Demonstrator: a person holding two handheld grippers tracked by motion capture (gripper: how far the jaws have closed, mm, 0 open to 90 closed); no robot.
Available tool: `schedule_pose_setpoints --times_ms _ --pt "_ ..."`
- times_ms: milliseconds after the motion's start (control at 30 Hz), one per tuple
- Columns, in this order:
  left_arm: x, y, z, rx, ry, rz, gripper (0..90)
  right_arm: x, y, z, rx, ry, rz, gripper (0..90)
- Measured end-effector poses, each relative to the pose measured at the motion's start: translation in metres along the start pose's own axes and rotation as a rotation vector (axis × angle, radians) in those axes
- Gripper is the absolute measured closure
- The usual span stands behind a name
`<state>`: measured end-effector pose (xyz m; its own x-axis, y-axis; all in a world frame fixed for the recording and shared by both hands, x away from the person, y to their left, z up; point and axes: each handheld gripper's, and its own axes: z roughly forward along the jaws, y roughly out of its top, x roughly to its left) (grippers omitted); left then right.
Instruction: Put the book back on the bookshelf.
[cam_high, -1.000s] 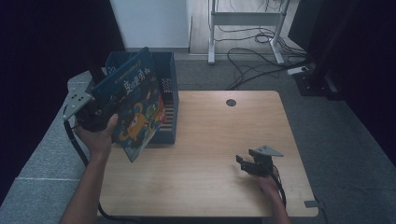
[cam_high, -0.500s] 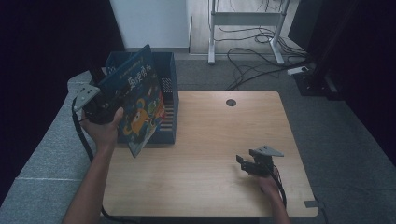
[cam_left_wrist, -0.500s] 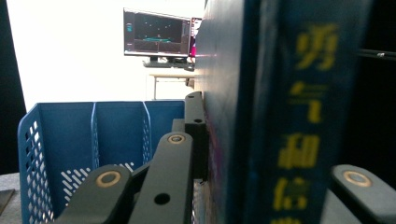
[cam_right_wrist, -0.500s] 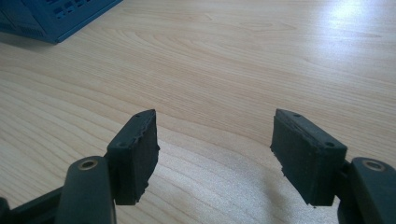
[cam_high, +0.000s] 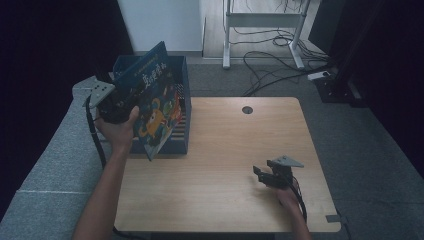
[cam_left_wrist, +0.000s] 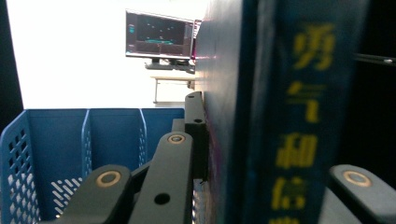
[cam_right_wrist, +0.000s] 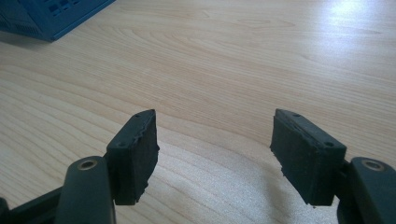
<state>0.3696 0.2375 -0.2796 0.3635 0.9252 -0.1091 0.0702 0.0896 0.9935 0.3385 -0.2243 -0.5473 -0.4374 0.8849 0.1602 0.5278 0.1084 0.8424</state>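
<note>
A blue picture book (cam_high: 156, 106) with an orange cartoon figure and yellow characters hangs tilted over the blue file box (cam_high: 183, 85) at the table's left edge. My left gripper (cam_high: 131, 98) is shut on the book near its spine. In the left gripper view the spine (cam_left_wrist: 299, 116) stands upright between the black jaws, with the box's perforated wall (cam_left_wrist: 56, 140) behind. My right gripper (cam_high: 260, 174) rests low on the wooden table (cam_high: 225, 150) at the front right. Its pads (cam_right_wrist: 135, 149) stand apart with only bare wood (cam_right_wrist: 233, 56) between them.
A corner of the blue box (cam_right_wrist: 51, 14) lies far off in the right gripper view. A round cable hole (cam_high: 247, 109) sits at the table's far edge. Beyond the table are a metal desk frame (cam_high: 265, 20) and floor cables (cam_high: 280, 65).
My left hand has carried the book to the right and a little farther back, over the blue box. The right gripper has stayed still.
</note>
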Motion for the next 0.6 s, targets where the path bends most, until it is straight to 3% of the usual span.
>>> schedule_pose_setpoints --times_ms 400,600 --pt "0.001 0.001 0.021 -0.006 0.012 -0.006 82.5 -0.001 -0.002 0.004 0.018 -0.007 -0.004 30.7" --pt "-0.001 -0.002 0.032 -0.026 0.055 0.001 82.5 0.000 -0.002 0.003 0.018 -0.007 -0.005 30.8"
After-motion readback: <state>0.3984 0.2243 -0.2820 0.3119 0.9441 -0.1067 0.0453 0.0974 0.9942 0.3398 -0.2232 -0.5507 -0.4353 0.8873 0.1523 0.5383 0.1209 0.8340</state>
